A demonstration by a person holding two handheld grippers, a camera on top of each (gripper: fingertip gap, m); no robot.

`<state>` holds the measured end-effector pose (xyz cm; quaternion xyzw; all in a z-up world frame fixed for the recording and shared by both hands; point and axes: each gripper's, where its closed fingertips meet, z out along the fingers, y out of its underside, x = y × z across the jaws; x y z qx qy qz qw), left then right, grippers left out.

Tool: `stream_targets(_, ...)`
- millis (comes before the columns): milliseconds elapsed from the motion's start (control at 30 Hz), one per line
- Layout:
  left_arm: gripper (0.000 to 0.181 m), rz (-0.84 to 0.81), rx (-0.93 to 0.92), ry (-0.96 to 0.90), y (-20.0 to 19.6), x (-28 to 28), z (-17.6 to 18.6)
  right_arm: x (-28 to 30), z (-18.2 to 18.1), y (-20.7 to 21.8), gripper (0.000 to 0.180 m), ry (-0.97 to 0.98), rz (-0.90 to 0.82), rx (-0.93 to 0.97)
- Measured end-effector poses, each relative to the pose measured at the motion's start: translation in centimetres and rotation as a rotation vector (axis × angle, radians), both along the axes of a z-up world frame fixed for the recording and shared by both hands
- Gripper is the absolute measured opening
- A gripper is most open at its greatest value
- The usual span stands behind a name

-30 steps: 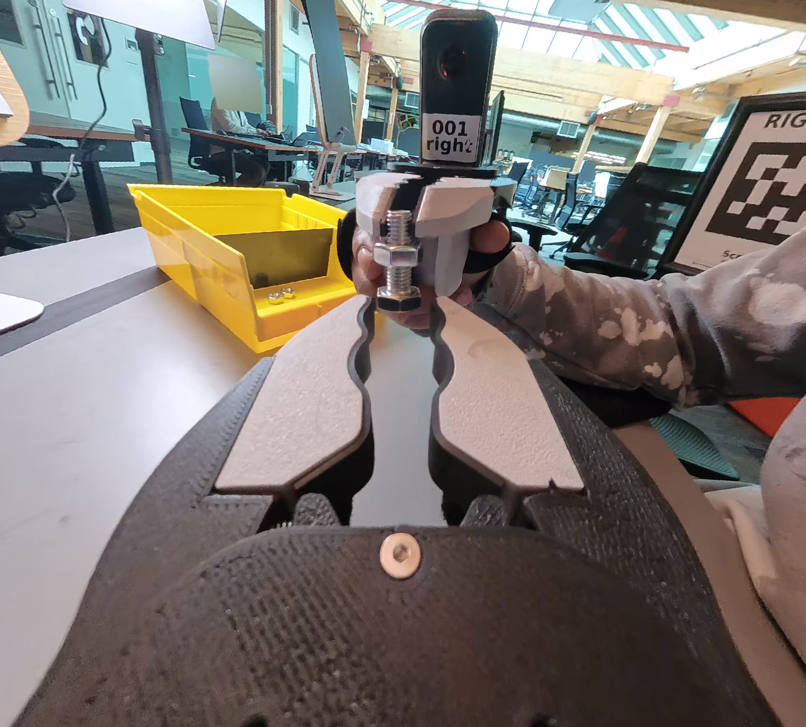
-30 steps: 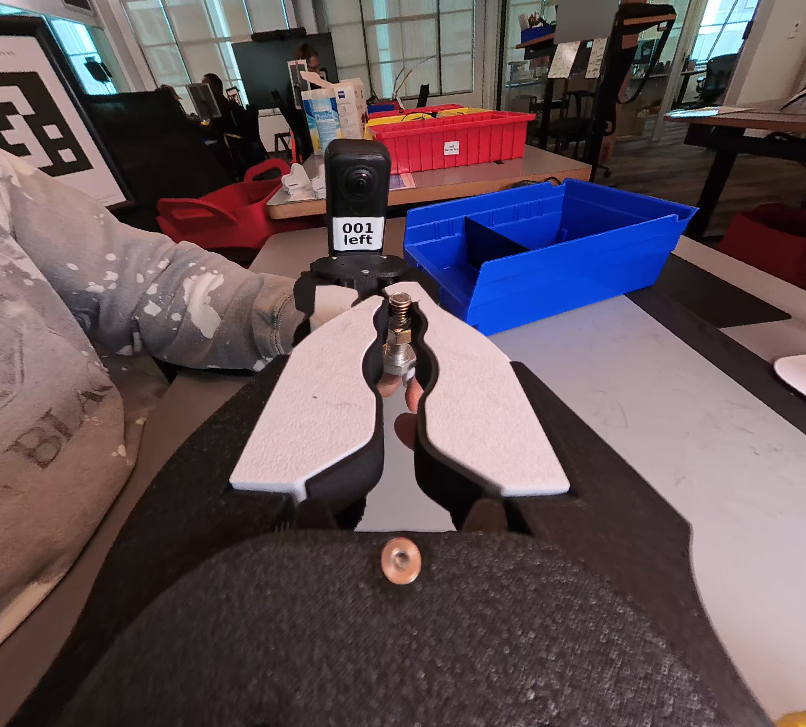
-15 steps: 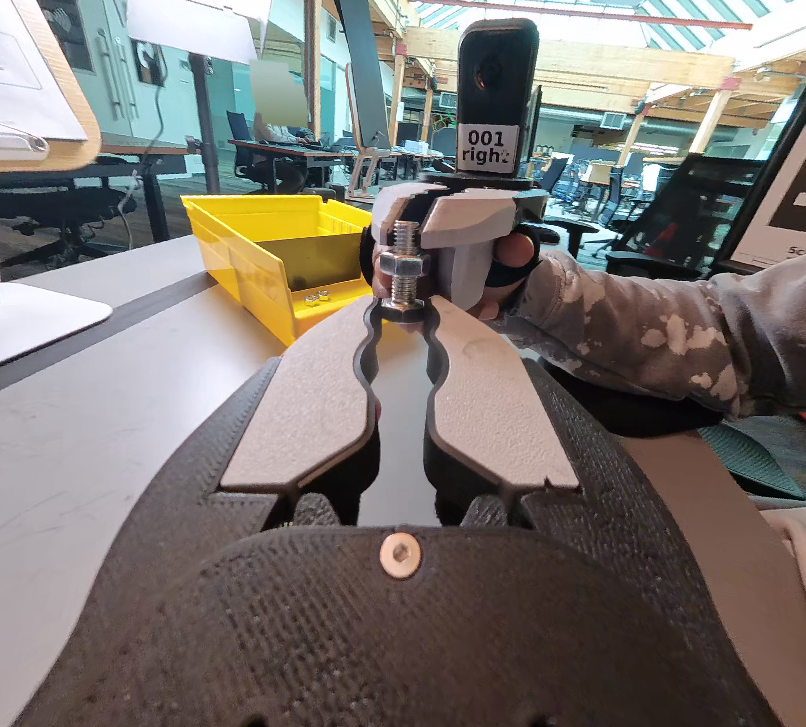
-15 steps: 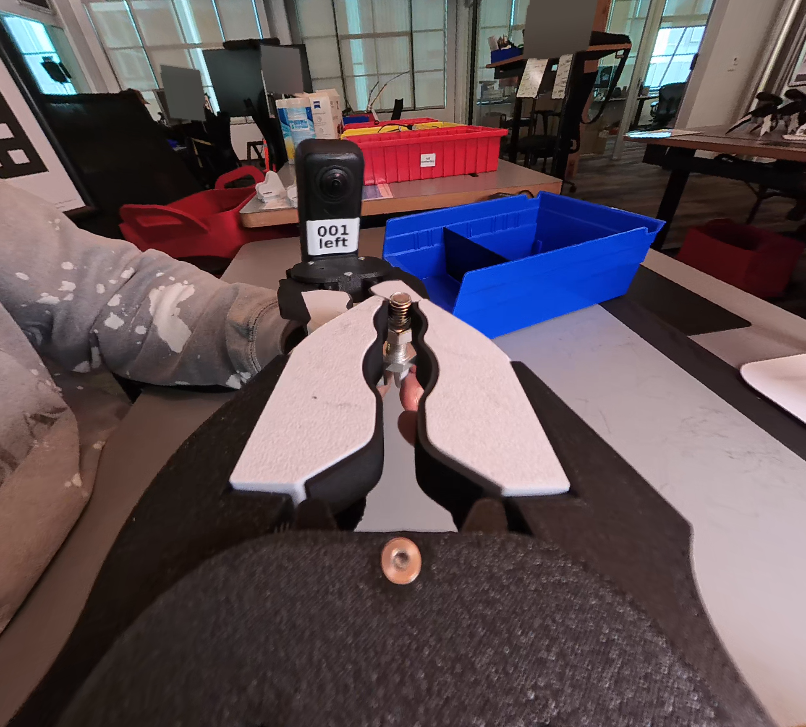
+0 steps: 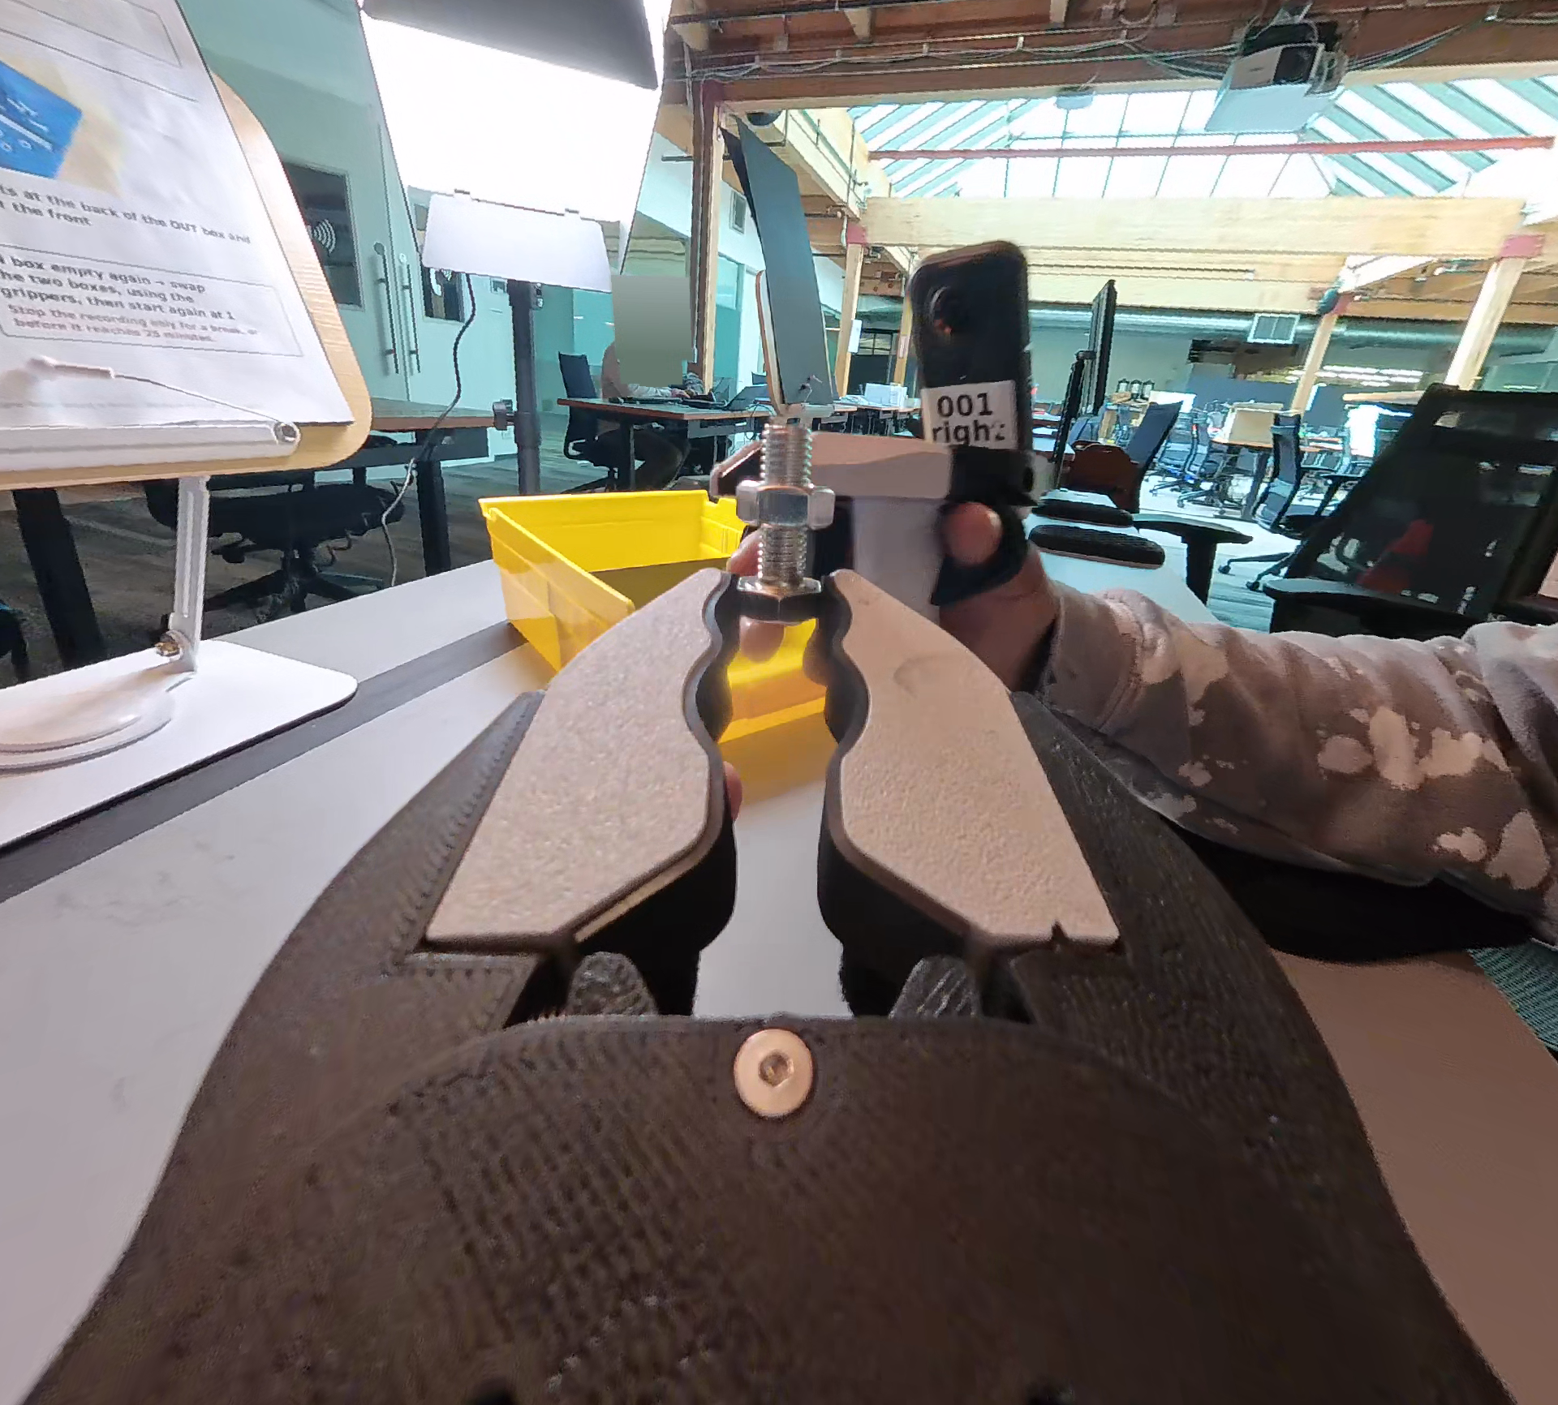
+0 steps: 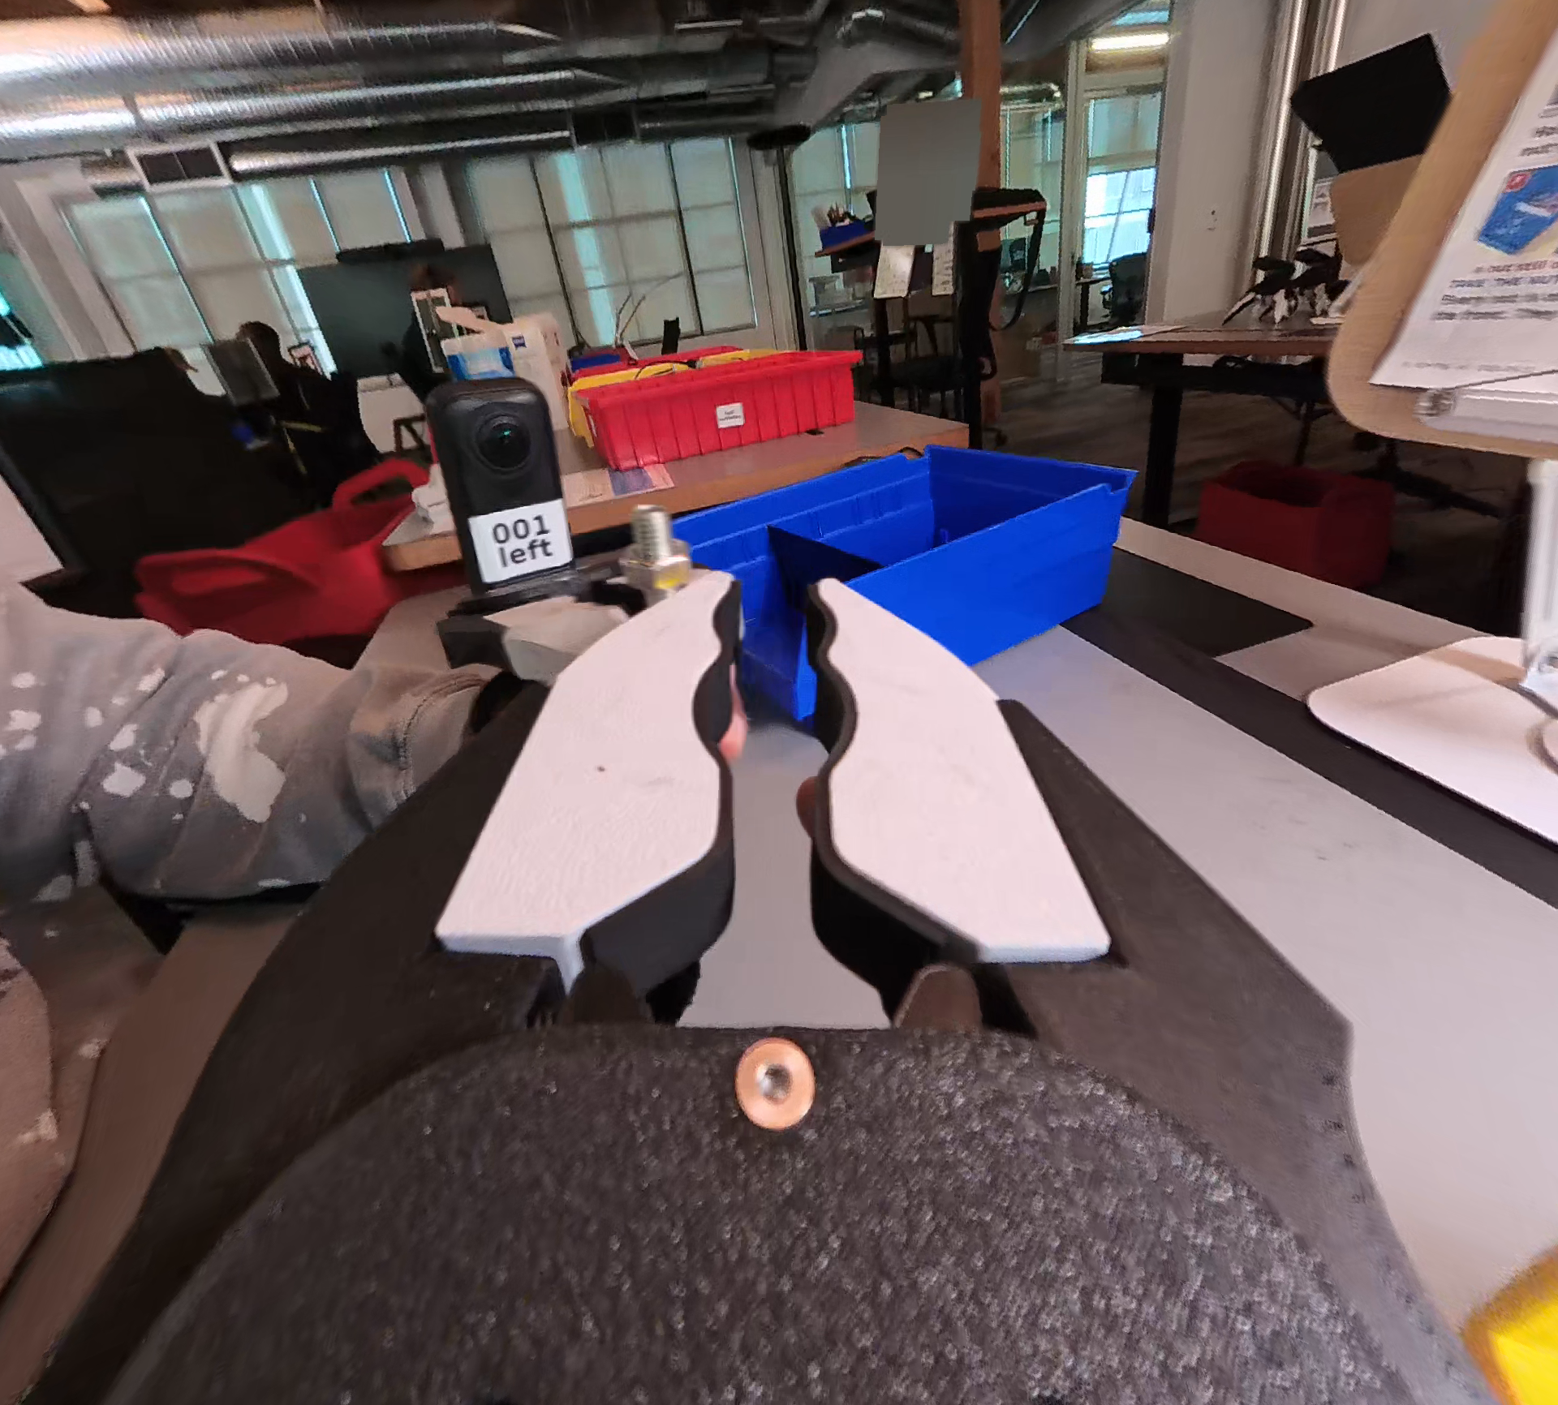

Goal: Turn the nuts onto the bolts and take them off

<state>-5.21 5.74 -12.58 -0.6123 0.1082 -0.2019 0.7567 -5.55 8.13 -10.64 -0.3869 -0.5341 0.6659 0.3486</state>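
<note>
In the left wrist view, the left gripper (image 5: 777,593) sits near and centre, its fingertips closed on the head of an upright bolt (image 5: 782,513). A nut (image 5: 785,501) sits partway up the bolt's shaft. The right gripper (image 5: 851,488) is just behind and right of the bolt, apart from it. A bin (image 5: 590,547) rests on the table (image 5: 211,901) farther back, left of the bolt. A document stand (image 5: 169,657) stands on the table at far left.

In the right wrist view, the right gripper's fingertips stand apart with nothing between them. The bolt is left of them, and a divided bin (image 6: 969,555) lies beyond, to the right.
</note>
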Motion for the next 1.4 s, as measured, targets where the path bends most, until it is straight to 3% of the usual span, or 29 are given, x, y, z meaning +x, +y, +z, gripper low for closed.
stream_targets(133, 0.019, 0.007, -0.013, 0.006, 0.3, 0.2, -0.5, -0.7, -0.5, -3.2, 0.033, -0.03, 0.042, 0.056)
stream_targets(200, 0.019, 0.011, -0.003, 0.0, 0.1, 0.1, -0.1, -0.9, -0.4, -3.0, 0.03, -0.023, 0.03, 0.059)
stream_targets(267, 0.019, 0.005, 0.024, -0.036, -0.2, -0.3, 0.5, -0.7, 0.1, -1.6, 0.007, -0.013, 0.0, -0.018)
stream_targets(300, 0.019, 0.009, 0.028, -0.045, -0.3, -0.6, 0.6, -0.5, 0.5, -0.6, 0.006, 0.013, -0.028, -0.046)
stream_targets(533, 0.019, 0.008, 0.012, -0.034, 0.1, -0.1, 0.1, -1.0, 0.2, -3.2, 0.034, -0.018, 0.006, 0.019)
stream_targets(633, 0.019, 0.009, 0.017, -0.053, 0.0, -0.2, 0.4, -1.0, 0.3, -2.6, 0.03, -0.02, 0.007, -0.001)
stream_targets(667, 0.019, 0.004, 0.032, -0.071, -0.2, -0.5, 0.7, -1.1, 0.3, -1.3, 0.012, -0.022, -0.042, -0.032)
stream_targets(767, 0.019, 0.021, 0.036, -0.07, -0.3, -1.0, 0.9, -0.8, 0.4, 0.0, 0.017, -0.008, -0.077, -0.038)
stream_targets(933, 0.019, 0.015, 0.014, -0.047, 0.1, -0.3, 0.2, -1.2, 0.6, -3.0, 0.034, -0.01, -0.017, -0.003)
stream_targets(1033, 0.019, 0.016, 0.015, -0.054, 0.0, -0.3, 0.4, -1.2, 0.6, -2.5, 0.033, -0.009, -0.028, -0.002)
stream_targets(1067, 0.019, 0.015, 0.029, -0.069, -0.1, -0.6, 0.7, -1.2, 0.5, -1.4, 0.013, -0.017, -0.066, -0.024)
stream_targets(1100, 0.019, 0.011, 0.035, -0.079, -0.3, -0.8, 0.9, -1.2, 0.6, -0.3, 0.013, 0.001, -0.108, -0.037)
stream_targets(1200, 0.019, 0.026, 0.039, -0.076, -0.3, -1.1, 1.1, -0.8, 0.7, 0.1, 0.021, 0.0, -0.09, -0.05)
stream_targets(1400, 0.019, 0.005, 0.021, -0.053, 0.0, -0.1, 0.5, -1.3, 0.6, -3.4, 0.029, -0.004, -0.024, 0.007)
